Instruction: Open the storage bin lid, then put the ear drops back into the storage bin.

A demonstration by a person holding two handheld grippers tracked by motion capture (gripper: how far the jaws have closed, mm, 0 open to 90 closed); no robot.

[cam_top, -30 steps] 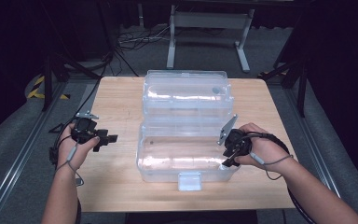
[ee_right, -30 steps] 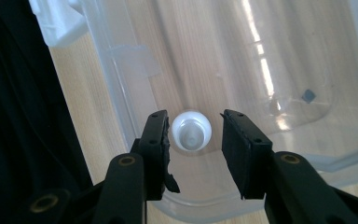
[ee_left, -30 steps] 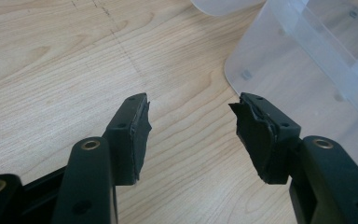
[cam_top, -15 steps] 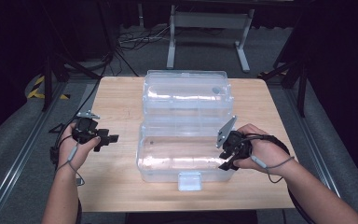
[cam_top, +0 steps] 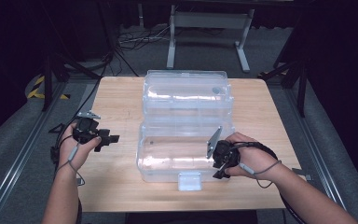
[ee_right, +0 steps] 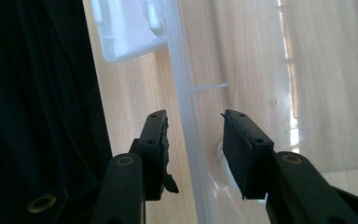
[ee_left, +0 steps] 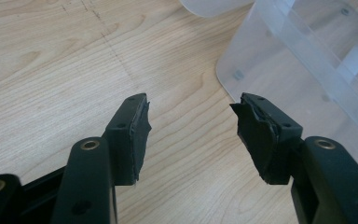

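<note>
Left claw, left-centre of the high view: spread, nothing between the pads, just bare surface under them. It sits beside the clear plastic bin, not touching. The left gripper view has the bin's corner at upper right.

Bin is centre frame, lid swung open behind it toward the top, white latch on the near edge.

Right claw, lower right of centre: it straddles the bin's near rim, one pad outside, one inside. It looks like a gap remains on both sides, though glare through the plastic makes contact hard to call. I read it as spread, not pinching yet.

Risks:
- Thin glossy rim: a shallow bite could slip off when the bin is pulled or lifted.
- One-handed grip at a corner: the bin may twist or skid on the surface.
- The open lid adds rear weight, so it could tip back.

Versus a second ago: the right hand has slid down-frame along the bin's right end toward the near corner. Left hand and bin unchanged.
</note>
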